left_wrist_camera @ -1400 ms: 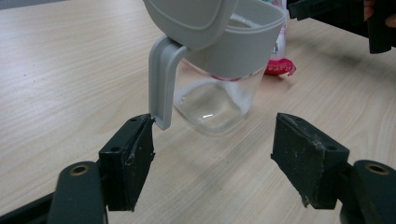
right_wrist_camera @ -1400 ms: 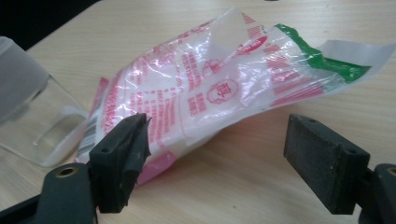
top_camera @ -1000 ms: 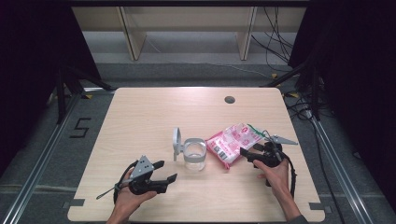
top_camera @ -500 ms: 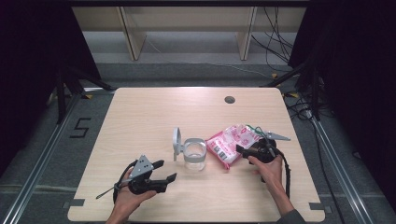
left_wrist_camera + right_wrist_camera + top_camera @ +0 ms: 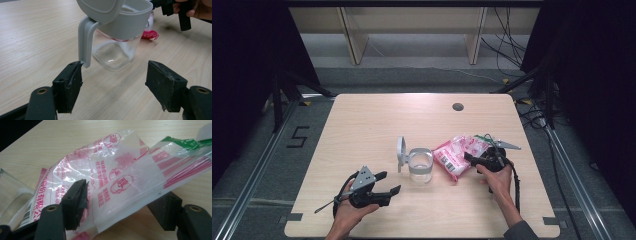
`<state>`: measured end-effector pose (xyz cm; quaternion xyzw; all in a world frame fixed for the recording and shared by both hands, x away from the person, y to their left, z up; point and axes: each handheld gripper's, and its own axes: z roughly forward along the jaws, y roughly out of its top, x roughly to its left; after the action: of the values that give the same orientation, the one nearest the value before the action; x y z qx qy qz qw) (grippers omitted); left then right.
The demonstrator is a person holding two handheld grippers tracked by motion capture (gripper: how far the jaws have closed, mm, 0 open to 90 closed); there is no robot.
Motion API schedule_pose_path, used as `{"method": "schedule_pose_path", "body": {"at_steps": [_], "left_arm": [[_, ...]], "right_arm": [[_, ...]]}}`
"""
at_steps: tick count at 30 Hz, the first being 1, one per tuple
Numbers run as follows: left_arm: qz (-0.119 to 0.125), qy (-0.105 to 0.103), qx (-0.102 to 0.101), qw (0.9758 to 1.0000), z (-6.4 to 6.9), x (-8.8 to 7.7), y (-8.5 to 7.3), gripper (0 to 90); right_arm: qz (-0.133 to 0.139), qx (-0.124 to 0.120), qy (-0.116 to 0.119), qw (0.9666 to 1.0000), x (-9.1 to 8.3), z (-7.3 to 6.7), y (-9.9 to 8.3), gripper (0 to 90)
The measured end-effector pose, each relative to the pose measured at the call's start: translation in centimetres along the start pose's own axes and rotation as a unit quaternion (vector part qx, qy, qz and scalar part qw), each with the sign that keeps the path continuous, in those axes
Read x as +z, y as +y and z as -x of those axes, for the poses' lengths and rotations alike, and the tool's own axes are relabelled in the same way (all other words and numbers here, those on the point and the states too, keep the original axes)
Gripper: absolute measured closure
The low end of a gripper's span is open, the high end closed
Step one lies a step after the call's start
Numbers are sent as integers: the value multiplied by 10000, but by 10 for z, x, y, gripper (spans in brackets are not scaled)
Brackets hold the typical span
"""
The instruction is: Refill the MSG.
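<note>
Since the earlier frames, the right hand-held gripper (image 5: 473, 160) has edged leftward along the counter (image 5: 377, 120) onto the pink-printed bag (image 5: 458, 154), and its jaws have just been closing with the bag's clear film between them. In the right gripper view the film (image 5: 120, 182) lies across both jaws, one pad over it and the other beneath; whether they already press it I cannot tell, so I read the jaws as not yet clamped. The left hand-held gripper (image 5: 384, 182) rests near the front edge, jaws spread and empty, aimed at the glass jar (image 5: 420, 164).

That jar stands just left of the bag, its grey lid (image 5: 401, 151) flipped up on its hinge and the inside apparently empty. Judging by this, the jar is opened and the bag is only being picked up; lifting it, tipping it and filling the jar all remain.

Red Chinese characters, oval seals and striped bands cover the bag, with a barcode (image 5: 28, 216) near one end and a green strip (image 5: 186, 142) at the other; the characters are too crumpled to read with confidence.
</note>
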<state>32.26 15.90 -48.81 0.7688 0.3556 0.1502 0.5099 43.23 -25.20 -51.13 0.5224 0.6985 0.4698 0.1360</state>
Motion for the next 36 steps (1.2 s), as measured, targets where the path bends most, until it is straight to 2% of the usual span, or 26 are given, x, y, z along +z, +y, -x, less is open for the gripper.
{"method": "schedule_pose_path", "body": {"at_steps": [1, 5, 6, 7, 8, 10, 11, 12, 13, 14, 15, 16, 19, 20, 21, 22, 23, 24, 26, 29, 30, 31, 32, 33, 34, 36], "left_arm": [[-24, 44, 7, 10000, 1, -1, 0, 283], [-1, 2, 3, 10000, 0, 0, 0, 283], [-2, -1, 5, 10000, 0, 0, 0, 283], [-8, 3, 17, 10000, 0, 0, 0, 283], [-42, 30, 23, 10000, 0, 0, -1, 283], [-43, 24, 26, 10000, 0, 0, -1, 283], [-49, 18, 50, 10000, 0, 0, 0, 283], [-49, 18, 50, 10000, 0, 0, 0, 283], [-23, 1, 26, 10000, 0, 1, 0, 283], [-31, 5, 25, 10000, 0, 0, -1, 283], [-23, 2, 25, 10000, 0, 0, -1, 283], [-7, 14, 22, 10000, 0, 0, 0, 283], [-25, 26, 12, 10000, 0, -1, 0, 283], [-33, 88, 9, 10000, 1, -1, 0, 283], [-25, 73, 32, 10000, 0, -1, 0, 283], [13, 34, 73, 10000, 0, -1, 1, 284], [14, 58, 7, 10000, 0, -1, 0, 283], [-39, 74, 65, 9999, 0, -2, 0, 283], [15, 49, 5, 10000, 0, -1, 0, 283], [16, 52, 3, 10000, 0, -1, 0, 284], [10, 60, 4, 10000, 0, -1, 0, 284], [10, 73, -7, 10000, 0, -2, 0, 283], [-15, 38, 57, 10000, -1, -2, 1, 283], [0, 31, 36, 10000, -1, -2, 1, 284], [10, 37, 38, 10000, -1, -2, 1, 284], [-9, 91, 33, 10000, -1, -3, 1, 284]], "right_arm": [[-33, -24, -30, 10000, -1, 0, 0, 369], [-43, 97, 13, 9999, 2, -1, 0, 383], [-161, 448, -14, 9989, 2, -6, 0, 383], [-73, 147, -32, 9999, 4, -1, 0, 384], [-92, 138, -63, 9998, 3, -1, 0, 394], [-42, 201, 14, 9998, 5, -1, 0, 402], [15, 133, 2, 9999, 6, -1, -1, 415], [-109, 176, -48, 9998, 5, -2, 0, 433], [-147, 390, -73, 9991, 5, -6, 0, 457], [-147, 390, -73, 9991, 5, -6, 0, 457], [-76, 152, -69, 9998, 7, -3, 0, 498], [-38, 115, -65, 9999, 8, -2, 0, 533], [-33, 113, -73, 9999, 8, -2, 1, 624], [-2, 103, -59, 9999, 8, -2, 0, 658], [-2, 103, -59, 9999, 8, -2, 0, 658], [93, 158, -38, 9998, 9, -3, 0, 719], [8, 65, -66, 10000, 6, -1, 1, 754], [8, 65, -66, 10000, 6, -1, 1, 754], [158, 49, 10, 9999, 8, -1, 1, 837], [46, 91, -13, 9999, 6, -4, 1, 861], [147, -129, 51, 9998, 6, -2, 2, 868], [120, -193, -53, 9997, 6, -2, 2, 875], [42, 19, -59, 10000, 4, -7, 2, 878], [191, -105, -38, 9998, 4, -7, 2, 882], [253, -354, -80, 9990, 2, -6, 5, 886], [301, -436, -27, 9986, -1, -10, 8, 887]]}}
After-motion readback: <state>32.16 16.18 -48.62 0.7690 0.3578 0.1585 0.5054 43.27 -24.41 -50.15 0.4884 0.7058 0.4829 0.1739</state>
